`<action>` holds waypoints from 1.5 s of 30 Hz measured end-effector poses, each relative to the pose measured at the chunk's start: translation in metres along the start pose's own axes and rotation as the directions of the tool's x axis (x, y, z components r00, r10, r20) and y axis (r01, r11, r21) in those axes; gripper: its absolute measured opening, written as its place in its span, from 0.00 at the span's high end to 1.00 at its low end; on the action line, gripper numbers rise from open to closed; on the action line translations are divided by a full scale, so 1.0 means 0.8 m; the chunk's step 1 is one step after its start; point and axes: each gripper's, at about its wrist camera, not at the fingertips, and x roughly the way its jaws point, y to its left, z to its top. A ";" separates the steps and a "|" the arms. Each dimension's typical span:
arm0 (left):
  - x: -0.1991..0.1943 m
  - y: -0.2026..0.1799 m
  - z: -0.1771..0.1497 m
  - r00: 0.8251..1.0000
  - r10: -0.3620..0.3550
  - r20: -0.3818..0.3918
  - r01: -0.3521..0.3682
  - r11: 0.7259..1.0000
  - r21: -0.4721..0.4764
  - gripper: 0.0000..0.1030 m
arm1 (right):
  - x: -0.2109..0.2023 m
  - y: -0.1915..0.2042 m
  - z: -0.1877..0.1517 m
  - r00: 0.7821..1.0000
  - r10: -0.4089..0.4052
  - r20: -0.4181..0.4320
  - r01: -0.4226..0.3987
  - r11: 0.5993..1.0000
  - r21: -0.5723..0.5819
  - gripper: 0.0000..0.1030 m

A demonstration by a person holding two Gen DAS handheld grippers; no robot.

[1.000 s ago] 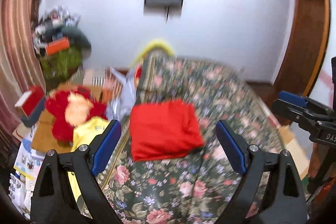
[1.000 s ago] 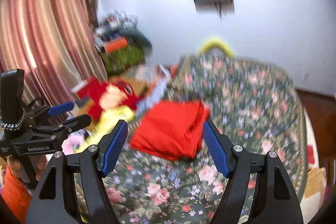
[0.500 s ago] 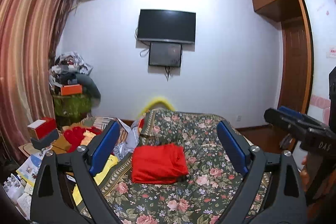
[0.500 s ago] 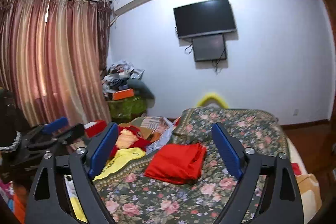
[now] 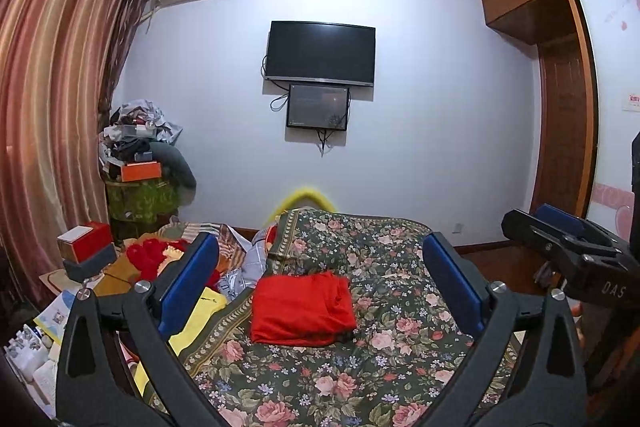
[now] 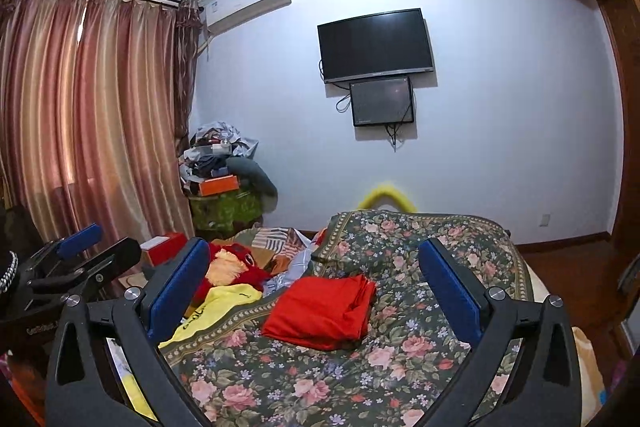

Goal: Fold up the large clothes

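Observation:
A folded red garment (image 5: 302, 307) lies flat on the dark floral bedspread (image 5: 392, 355), left of the bed's middle; it also shows in the right wrist view (image 6: 322, 311). My left gripper (image 5: 320, 287) is open and empty, held well back from and above the garment. My right gripper (image 6: 316, 285) is open and empty too, at a similar distance. The right gripper shows at the right edge of the left wrist view (image 5: 560, 251). The left gripper shows at the left edge of the right wrist view (image 6: 76, 259).
A yellow garment (image 6: 216, 311) hangs over the bed's left edge beside a red plush toy (image 6: 236, 267) and loose clothes. A cluttered stand (image 5: 140, 183) sits by the curtain (image 5: 48, 131). A TV (image 5: 320, 53) hangs on the far wall. A wooden wardrobe (image 5: 560, 131) stands right.
Both grippers have pulled back and tilted up from the red garment. The garment now looks smaller and farther, with the wall and TV in full view. It has stayed where it lay.

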 end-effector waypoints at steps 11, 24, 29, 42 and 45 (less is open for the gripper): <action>0.008 -0.002 -0.008 0.999 0.018 -0.030 -0.018 1.000 0.006 0.01 | 0.001 0.004 -0.009 1.000 0.003 -0.029 -0.004 1.000 -0.011 0.00; 0.019 0.003 -0.018 0.997 0.041 -0.065 -0.042 0.999 -0.009 0.00 | 0.001 0.000 -0.009 0.998 -0.005 -0.058 0.004 1.000 -0.012 0.00; 0.021 0.003 -0.020 0.996 0.044 -0.071 -0.045 0.999 -0.012 0.00 | 0.001 0.002 -0.006 0.998 -0.003 -0.066 0.002 1.000 -0.016 0.00; 0.024 0.003 -0.022 0.996 0.035 -0.081 -0.037 0.999 -0.017 0.00 | 0.002 -0.004 -0.009 0.996 -0.015 -0.089 0.014 1.000 -0.010 0.00; 0.024 0.003 -0.023 0.996 0.030 -0.086 -0.032 0.999 -0.018 0.00 | 0.003 -0.008 -0.008 0.996 -0.016 -0.089 0.016 1.000 -0.001 0.00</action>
